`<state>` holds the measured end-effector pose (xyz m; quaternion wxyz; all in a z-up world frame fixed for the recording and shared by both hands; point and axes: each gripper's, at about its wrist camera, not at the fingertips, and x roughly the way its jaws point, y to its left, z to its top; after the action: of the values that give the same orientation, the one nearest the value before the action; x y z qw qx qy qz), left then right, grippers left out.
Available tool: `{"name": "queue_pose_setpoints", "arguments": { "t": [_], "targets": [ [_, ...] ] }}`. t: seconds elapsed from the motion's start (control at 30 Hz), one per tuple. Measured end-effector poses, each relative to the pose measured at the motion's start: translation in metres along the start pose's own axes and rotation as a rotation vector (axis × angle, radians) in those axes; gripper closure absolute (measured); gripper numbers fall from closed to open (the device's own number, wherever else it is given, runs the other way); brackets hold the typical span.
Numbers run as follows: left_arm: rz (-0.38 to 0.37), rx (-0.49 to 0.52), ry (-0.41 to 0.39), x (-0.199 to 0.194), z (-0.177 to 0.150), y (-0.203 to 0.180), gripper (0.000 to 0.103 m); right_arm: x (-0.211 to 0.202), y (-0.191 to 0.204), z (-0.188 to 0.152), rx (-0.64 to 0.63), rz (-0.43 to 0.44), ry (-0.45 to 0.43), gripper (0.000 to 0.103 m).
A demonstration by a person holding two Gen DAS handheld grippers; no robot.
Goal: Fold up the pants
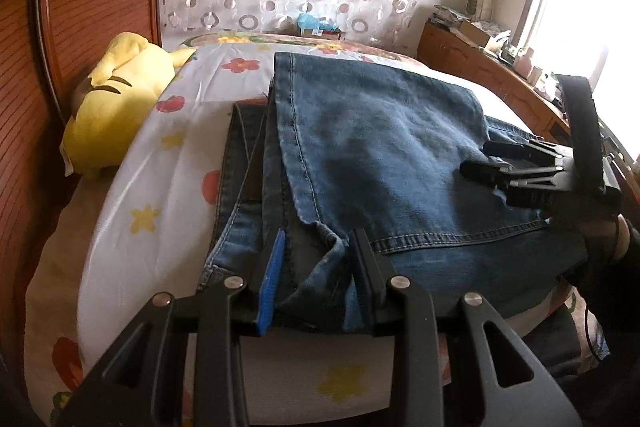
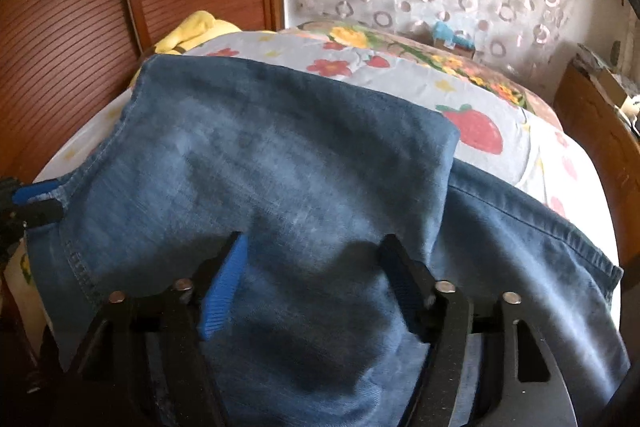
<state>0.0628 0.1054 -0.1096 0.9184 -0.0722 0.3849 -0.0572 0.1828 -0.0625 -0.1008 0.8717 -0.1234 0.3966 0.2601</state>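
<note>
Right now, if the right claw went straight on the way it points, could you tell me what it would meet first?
The jeans. The right claw stands open, angled down over the folded denim, which fills the gap between its fingers. It would likely press into that top layer, with the bed beneath; exact depth is unclear.

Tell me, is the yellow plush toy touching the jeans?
Apart. In the left wrist view, the yellow plush toy lies at the bed's far left, with a strip of flowered sheet between it and the jeans.
</note>
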Motion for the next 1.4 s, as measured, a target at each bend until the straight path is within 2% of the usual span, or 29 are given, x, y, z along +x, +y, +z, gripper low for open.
{"name": "queue_pose_setpoints", "arguments": {
  "t": [0.07, 0.17, 0.27, 0.37, 0.5, 0.6, 0.7, 0.77, 0.9, 1.1, 1.27, 1.4],
  "targets": [
    [-0.002, 0.014, -0.004, 0.001, -0.002, -0.002, 0.072, 0.000, -0.001, -0.001, 0.003, 0.002, 0.004, 0.023],
    [-0.026, 0.028, -0.017, -0.003, -0.003, -0.004, 0.089, 0.004, -0.006, -0.002, 0.030, 0.016, 0.019, 0.019],
    [-0.028, 0.055, -0.045, -0.013, -0.005, -0.008, 0.099, 0.004, -0.009, -0.004, 0.047, 0.033, 0.016, 0.018],
    [-0.024, 0.016, -0.093, -0.031, -0.003, -0.001, 0.099, 0.003, -0.008, -0.005, 0.049, 0.026, 0.012, 0.018],
    [-0.016, -0.033, -0.075, -0.030, -0.005, 0.013, 0.098, -0.002, -0.008, -0.006, 0.046, 0.032, -0.008, 0.018],
    [-0.006, -0.040, -0.067, -0.029, -0.005, 0.011, 0.094, -0.014, -0.011, -0.009, 0.050, 0.001, -0.023, 0.018],
    [0.022, -0.028, -0.074, -0.034, -0.001, 0.006, 0.087, -0.038, -0.019, -0.018, 0.072, 0.022, -0.048, 0.020],
    [0.029, -0.001, -0.084, -0.039, 0.002, -0.002, 0.079, -0.058, -0.027, -0.028, 0.091, 0.013, -0.061, 0.020],
    [0.023, 0.029, -0.105, -0.047, 0.008, -0.019, 0.075, -0.093, -0.047, -0.050, 0.124, -0.016, -0.081, 0.020],
    [-0.022, 0.086, -0.132, -0.054, 0.018, -0.052, 0.067, -0.142, -0.089, -0.086, 0.210, -0.106, -0.116, 0.020],
    [-0.076, 0.141, -0.097, -0.037, 0.028, -0.083, 0.055, -0.172, -0.124, -0.113, 0.279, -0.171, -0.128, 0.020],
    [-0.104, 0.184, -0.060, -0.018, 0.034, -0.108, 0.052, -0.186, -0.142, -0.129, 0.326, -0.195, -0.141, 0.020]
  ]
}}
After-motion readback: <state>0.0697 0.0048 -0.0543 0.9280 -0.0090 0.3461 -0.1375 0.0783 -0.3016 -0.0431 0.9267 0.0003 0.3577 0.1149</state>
